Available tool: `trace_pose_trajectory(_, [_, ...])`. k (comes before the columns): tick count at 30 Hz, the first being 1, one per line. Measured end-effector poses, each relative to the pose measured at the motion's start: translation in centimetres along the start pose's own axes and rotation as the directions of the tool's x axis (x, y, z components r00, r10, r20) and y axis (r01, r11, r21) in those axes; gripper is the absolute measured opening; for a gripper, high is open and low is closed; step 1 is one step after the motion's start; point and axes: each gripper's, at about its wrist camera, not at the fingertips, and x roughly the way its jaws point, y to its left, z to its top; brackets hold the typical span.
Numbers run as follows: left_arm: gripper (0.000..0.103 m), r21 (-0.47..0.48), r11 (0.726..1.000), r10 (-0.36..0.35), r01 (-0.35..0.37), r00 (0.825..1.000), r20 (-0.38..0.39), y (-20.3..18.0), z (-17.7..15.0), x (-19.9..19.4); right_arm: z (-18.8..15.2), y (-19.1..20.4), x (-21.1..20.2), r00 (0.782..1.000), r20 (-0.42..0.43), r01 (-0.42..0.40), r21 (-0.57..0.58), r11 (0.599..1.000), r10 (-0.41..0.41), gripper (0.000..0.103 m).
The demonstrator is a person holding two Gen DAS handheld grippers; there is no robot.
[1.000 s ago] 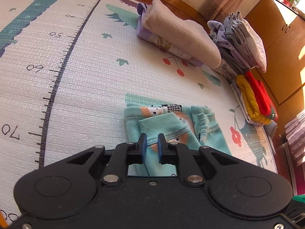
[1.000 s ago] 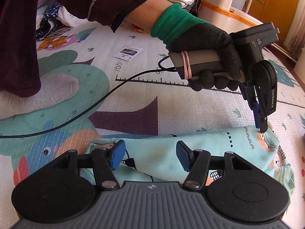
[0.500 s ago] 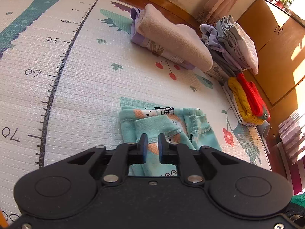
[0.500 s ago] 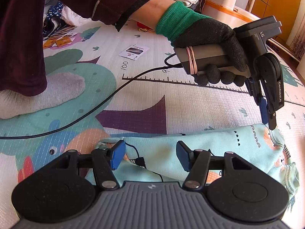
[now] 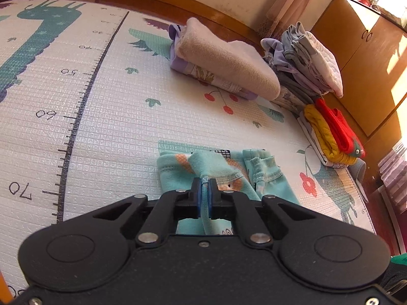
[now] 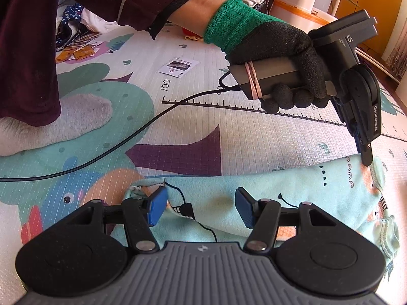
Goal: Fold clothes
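The teal garment (image 6: pixel 292 190) lies flat on the play mat (image 5: pixel 114 127), in front of the folded stacks (image 5: pixel 229 61) at the mat's far edge. The left gripper (image 5: pixel 204 185) is clamped on a hem of the garment. The right gripper (image 6: pixel 201 203) hovers over the garment's other end, jaws spread wide.

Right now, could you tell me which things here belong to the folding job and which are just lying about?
In the job:
- teal garment
- left gripper, pinching its hem
- right gripper, open

Lying about:
- folded stacks
- black cable
- leaflet
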Motion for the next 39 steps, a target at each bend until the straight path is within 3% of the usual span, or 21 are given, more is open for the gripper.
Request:
trace_pose_trajectory(5, [0.002, 0.136, 0.990, 0.042, -0.044, 0.999, 0.020, -1.7, -0.3, 0.2, 0.2, -0.2, -0.1, 1.000, 0.014, -0.011, 0.015, 1.000, 0.011, 0.055])
trace_pose_trajectory(9, [0.002, 0.180, 0.981, 0.066, -0.070, 0.998, 0.024, -1.6, -0.6, 0.9, 0.6, 0.0, 0.2, 0.999, 0.020, -0.030, 0.020, 0.999, 0.029, 0.055])
trace_pose_trajectory(14, [0.002, 0.246, 0.963, 0.119, -0.113, 0.993, -0.009, -1.4, -1.4, 2.7, 0.7, 0.9, 3.0, 0.990, -0.084, -0.112, 0.001, 0.994, 0.112, 0.063])
trace_pose_trajectory(17, [0.005, 0.254, 0.959, 0.137, -0.127, 0.990, -0.023, -1.2, -1.8, 3.1, 1.2, 0.6, 3.5, 0.986, -0.097, -0.130, 0.041, 0.991, 0.134, 0.066])
trace_pose_trajectory(20, [0.006, 0.254, 0.956, 0.150, -0.149, 0.989, 0.019, -1.6, -1.6, 1.5, 1.4, 0.2, 3.0, 0.985, -0.081, -0.144, 0.070, 0.987, 0.150, 0.065])
trace_pose_trajectory(24, [0.007, 0.252, 0.958, 0.124, -0.139, 0.989, 0.076, -3.1, -2.4, -2.2, 1.6, -0.7, 0.3, 0.996, 0.001, -0.086, 0.069, 0.994, 0.086, 0.063])
trace_pose_trajectory(29, [0.007, 0.282, 0.956, 0.082, -0.084, 0.996, 0.021, -4.5, -3.9, -1.6, 0.9, -3.7, -0.3, 0.999, 0.011, 0.037, 0.136, 0.990, -0.039, 0.063])
trace_pose_trajectory(32, [0.007, 0.293, 0.953, 0.087, -0.080, 0.996, -0.008, -4.2, -3.5, 0.8, 0.6, -5.1, 1.8, 0.999, -0.035, 0.036, 0.210, 0.977, -0.029, 0.063])
trace_pose_trajectory(35, [0.008, 0.295, 0.950, 0.122, -0.102, 0.991, -0.050, -2.9, -3.0, 3.3, 0.1, -5.7, 3.3, 0.999, -0.040, 0.009, 0.269, 0.963, 0.002, 0.073])
trace_pose_trajectory(36, [0.009, 0.277, 0.957, 0.104, -0.085, 0.993, -0.055, -2.3, -2.8, 3.6, 0.2, -5.6, 3.5, 0.999, -0.044, 0.009, 0.264, 0.964, 0.002, 0.076])
trace_pose_trajectory(38, [0.009, 0.255, 0.964, 0.104, -0.081, 0.991, -0.078, -2.3, -2.0, 3.1, 0.5, -5.3, 3.3, 0.999, -0.040, 0.022, 0.255, 0.967, -0.012, 0.075])
trace_pose_trajectory(39, [0.009, 0.260, 0.962, 0.102, -0.083, 0.993, -0.060, -2.6, -1.8, 2.6, 0.6, -5.1, 2.7, 1.000, -0.013, 0.028, 0.247, 0.969, -0.026, 0.063])
